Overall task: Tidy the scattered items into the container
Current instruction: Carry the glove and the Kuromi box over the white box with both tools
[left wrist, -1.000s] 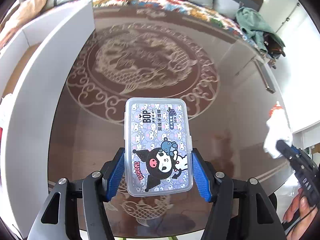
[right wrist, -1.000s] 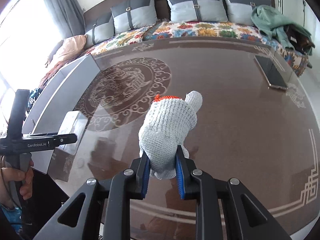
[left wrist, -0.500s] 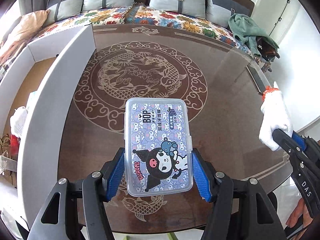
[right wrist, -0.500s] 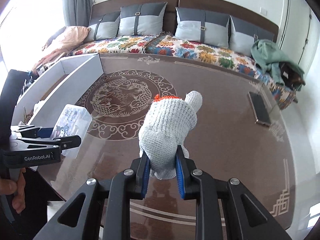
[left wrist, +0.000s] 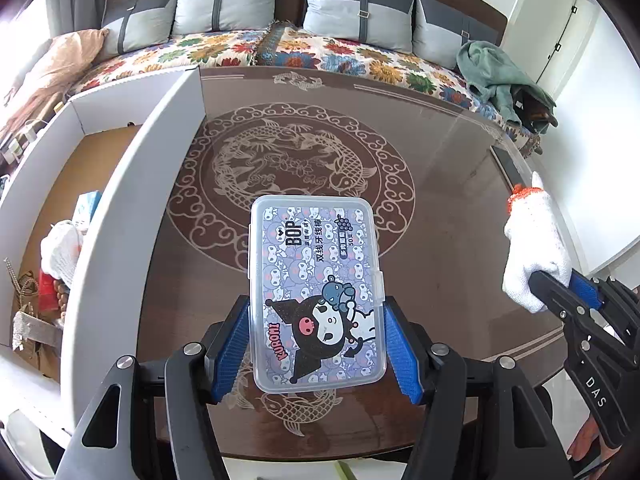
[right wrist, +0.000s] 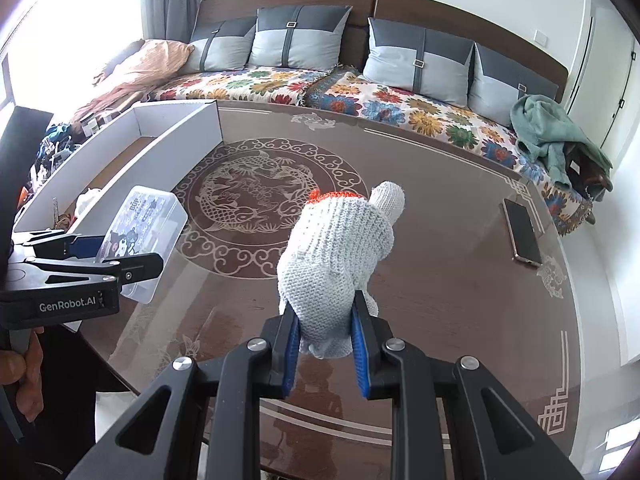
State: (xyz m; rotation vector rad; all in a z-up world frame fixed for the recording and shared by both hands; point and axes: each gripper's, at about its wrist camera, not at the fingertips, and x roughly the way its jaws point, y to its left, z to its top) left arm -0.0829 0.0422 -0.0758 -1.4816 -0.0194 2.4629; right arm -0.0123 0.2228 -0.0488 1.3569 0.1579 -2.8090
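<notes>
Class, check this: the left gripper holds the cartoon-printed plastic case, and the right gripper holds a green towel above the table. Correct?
Not quite. The right gripper holds a white knitted glove, not a green towel, as the right wrist view shows. The left gripper does hold the plastic case.

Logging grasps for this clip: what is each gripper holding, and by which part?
Left gripper: the clear plastic floss-pick box, clamped across its long sides near the lower end. Right gripper: the white knit glove, pinched at its lower end.

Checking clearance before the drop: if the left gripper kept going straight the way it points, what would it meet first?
Probably the glass tabletop near the fish medallion; the white box lies left of that line. Depth is uncertain.
</notes>
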